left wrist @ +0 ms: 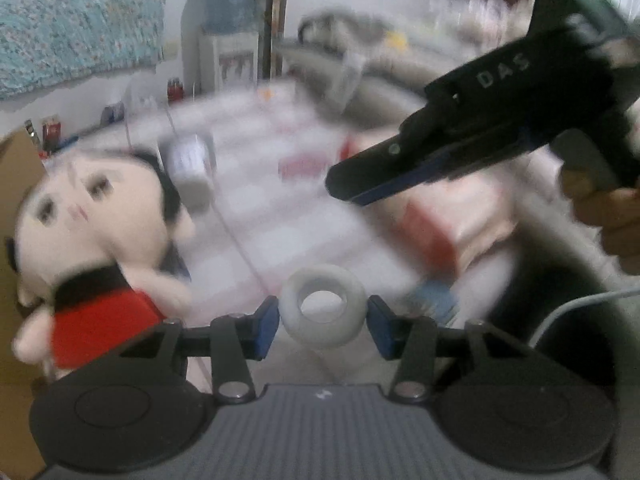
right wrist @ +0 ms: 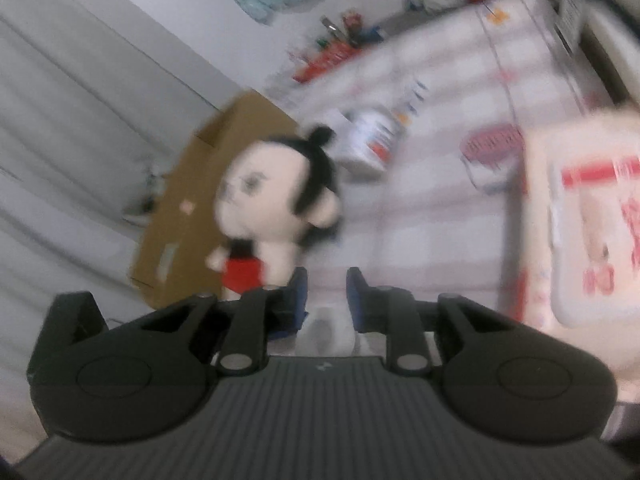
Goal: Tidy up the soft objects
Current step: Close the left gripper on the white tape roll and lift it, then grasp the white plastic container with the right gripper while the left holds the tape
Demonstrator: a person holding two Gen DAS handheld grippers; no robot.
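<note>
I have a white ring (left wrist: 324, 306) between the fingers of the left gripper (left wrist: 323, 326), pads touching both flanks, so it is clamped. It looks light and squashy; gripping across the outer rim suits it, gently, or it will deform. The plush doll (left wrist: 92, 248) stands against a cardboard box (right wrist: 188, 208) on the checked bench (left wrist: 256, 200), soft too; I'd take its torso. The left view shows the right gripper (right wrist: 326, 296) from outside, fingers nearly together; the right view shows a narrow gap with something pale and blurred in it, so I cannot tell its hold.
</note>
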